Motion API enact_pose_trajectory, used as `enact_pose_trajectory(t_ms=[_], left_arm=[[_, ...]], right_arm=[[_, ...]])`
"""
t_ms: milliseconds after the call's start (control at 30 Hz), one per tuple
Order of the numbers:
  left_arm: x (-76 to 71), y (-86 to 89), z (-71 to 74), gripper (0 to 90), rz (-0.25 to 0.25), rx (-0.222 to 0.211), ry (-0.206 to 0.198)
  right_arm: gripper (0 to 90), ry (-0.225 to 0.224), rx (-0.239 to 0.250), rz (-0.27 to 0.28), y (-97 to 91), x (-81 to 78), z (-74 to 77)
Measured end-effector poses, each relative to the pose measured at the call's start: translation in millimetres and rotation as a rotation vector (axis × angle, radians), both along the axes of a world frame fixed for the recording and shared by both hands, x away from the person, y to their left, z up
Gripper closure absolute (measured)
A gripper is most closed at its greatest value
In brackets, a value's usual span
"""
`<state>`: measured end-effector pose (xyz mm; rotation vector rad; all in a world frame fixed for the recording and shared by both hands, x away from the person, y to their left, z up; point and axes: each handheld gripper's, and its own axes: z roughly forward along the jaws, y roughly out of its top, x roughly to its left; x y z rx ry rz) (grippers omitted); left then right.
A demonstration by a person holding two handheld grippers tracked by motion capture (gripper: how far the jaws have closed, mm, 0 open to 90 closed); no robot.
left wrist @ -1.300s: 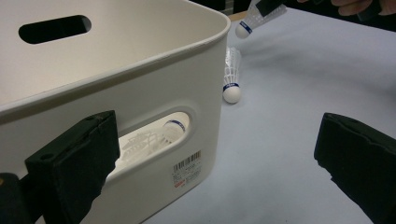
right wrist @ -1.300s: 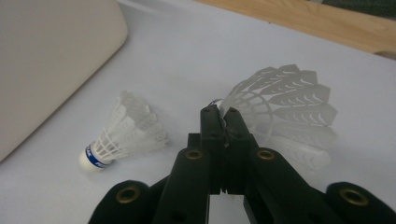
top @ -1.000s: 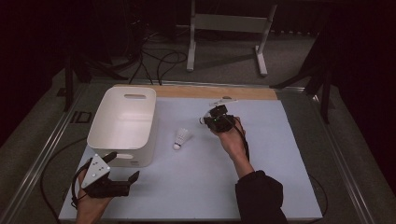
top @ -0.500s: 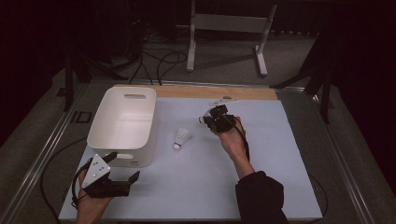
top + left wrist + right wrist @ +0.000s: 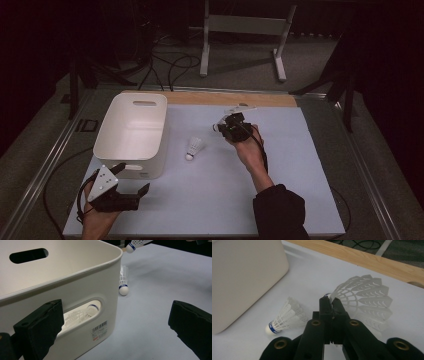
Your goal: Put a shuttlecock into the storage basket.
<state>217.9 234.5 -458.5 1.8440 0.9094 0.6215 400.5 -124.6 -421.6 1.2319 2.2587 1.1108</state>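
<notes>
My right gripper is shut on the skirt edge of a white shuttlecock and holds it a little above the light table mat; from the high view this gripper is right of centre. A second shuttlecock with a blue band lies on its side on the mat between the white bin and that gripper. My left gripper stands open at the bin's near right corner, nothing between its jaws. Through the bin's handle slot I see another shuttlecock inside.
A wooden strip runs along the table's far edge. Metal rails border the left and right sides. Cables and a grey stand lie on the floor beyond. Bare mat spreads between the two hands.
</notes>
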Motion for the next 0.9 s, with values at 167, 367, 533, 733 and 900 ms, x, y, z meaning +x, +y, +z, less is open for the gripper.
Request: enact_pose_trajectory(t_ms=[167, 367, 533, 733, 900], left_arm=[[0.1, 0.1, 0.0, 0.9, 0.001, 0.0, 0.0], [0.1, -0.1, -0.1, 0.9, -0.001, 0.003, 0.001], [0.2, -0.4, -0.2, 0.9, -0.002, 0.003, 0.001], [0.1, 0.0, 0.0, 0.9, -0.001, 0.0, 0.0], [0.0, 0.2, 0.1, 0.9, 0.0, -0.002, -0.002]], right_arm=[[89.7, -0.001, 0.003, 0.002, 0.7, -1.2, 1.8], [89.7, -0.014, 0.005, 0.012, 1.8, -3.5, 5.7], [89.7, -0.023, 0.009, 0.023, 4.9, -5.1, 11.6], [89.7, -0.03, 0.015, 0.029, 8.3, -5.6, 16.4], [89.8, -0.035, 0.018, 0.036, 10.7, -6.4, 19.3]])
